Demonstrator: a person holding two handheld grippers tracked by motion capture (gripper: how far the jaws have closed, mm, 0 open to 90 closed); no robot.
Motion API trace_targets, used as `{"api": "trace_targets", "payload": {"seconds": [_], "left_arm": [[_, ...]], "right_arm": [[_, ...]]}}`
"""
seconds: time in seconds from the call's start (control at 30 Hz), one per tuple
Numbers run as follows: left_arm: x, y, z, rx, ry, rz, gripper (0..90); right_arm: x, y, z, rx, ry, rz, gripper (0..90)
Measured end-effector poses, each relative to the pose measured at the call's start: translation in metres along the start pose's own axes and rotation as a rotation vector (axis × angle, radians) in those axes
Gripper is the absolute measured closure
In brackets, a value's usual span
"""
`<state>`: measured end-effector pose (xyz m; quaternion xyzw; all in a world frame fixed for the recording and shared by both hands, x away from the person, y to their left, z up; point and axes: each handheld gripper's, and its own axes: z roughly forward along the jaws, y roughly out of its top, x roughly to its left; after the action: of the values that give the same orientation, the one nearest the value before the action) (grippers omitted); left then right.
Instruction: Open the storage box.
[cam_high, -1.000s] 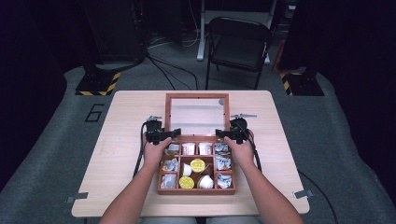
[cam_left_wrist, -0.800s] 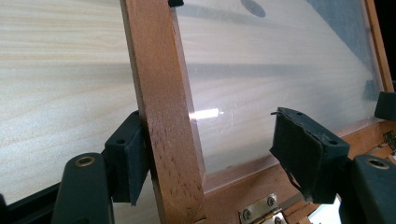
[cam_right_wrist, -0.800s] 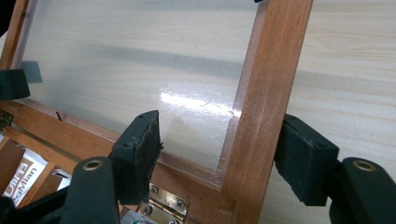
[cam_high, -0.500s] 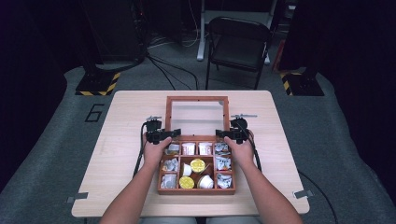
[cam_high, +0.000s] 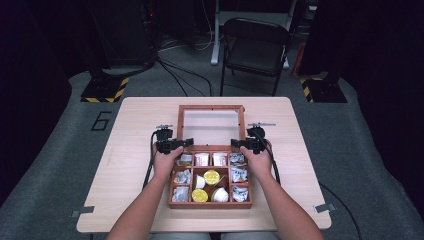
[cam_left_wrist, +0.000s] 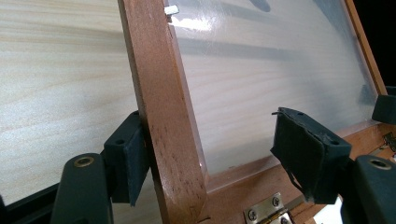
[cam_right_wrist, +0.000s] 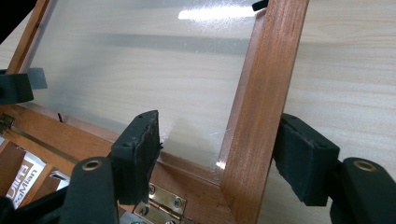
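Observation:
A wooden compartment box sits on the table with its glass-paned lid swung open behind it. Its cells hold small yellow-topped cups and packets. My left gripper straddles the lid's left rail just above the hinge. Its jaws are open: one pad rests against the rail's outer side, the other hangs apart over the glass. My right gripper straddles the right rail the same way, its jaws open with the inner pad off the wood.
The light wooden table has bare room left and right of the box. A black folding chair stands beyond the far edge, with cables on the grey floor. Each gripper's cable trails back along the forearm.

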<state>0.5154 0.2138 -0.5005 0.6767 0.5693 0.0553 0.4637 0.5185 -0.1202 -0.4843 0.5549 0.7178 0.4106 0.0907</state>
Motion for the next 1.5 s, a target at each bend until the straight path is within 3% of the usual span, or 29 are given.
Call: {"api": "trace_targets", "payload": {"seconds": [0.2,0.5,0.63,0.93,1.3,1.4,1.43,1.5], "left_arm": [[-0.0008,-0.0004,0.0013,-0.001,0.016,0.0,28.5],[0.0032,-0.0008,0.003,0.025,0.0,-0.029,28.1],[0.004,-0.0015,0.0041,0.032,-0.006,-0.063,27.7],[0.0061,-0.0016,0.0052,0.041,-0.01,-0.076,27.3],[0.0066,-0.0008,0.0062,0.05,-0.015,-0.074,26.7],[0.0054,0.0014,0.0079,0.068,-0.007,-0.07,25.2],[0.0068,0.0022,0.0078,0.08,-0.005,-0.046,24.4],[0.0069,0.0019,0.0081,0.081,-0.009,-0.055,24.3]], "right_arm": [[-0.0008,-0.0006,0.0004,0.006,-0.001,0.004,33.7],[-0.0042,-0.0017,0.0031,0.018,0.009,0.043,33.4],[-0.0037,-0.002,0.0034,0.033,0.011,0.071,33.0],[-0.0042,-0.0025,0.0055,0.033,0.006,0.08,32.7],[-0.0028,-0.003,0.0044,0.038,-0.007,0.082,32.7],[-0.003,-0.0031,0.0046,0.039,-0.004,0.087,32.7],[-0.0027,-0.0032,0.0046,0.041,-0.004,0.095,32.7],[-0.0034,-0.0033,0.0047,0.045,-0.002,0.102,32.7]]}}
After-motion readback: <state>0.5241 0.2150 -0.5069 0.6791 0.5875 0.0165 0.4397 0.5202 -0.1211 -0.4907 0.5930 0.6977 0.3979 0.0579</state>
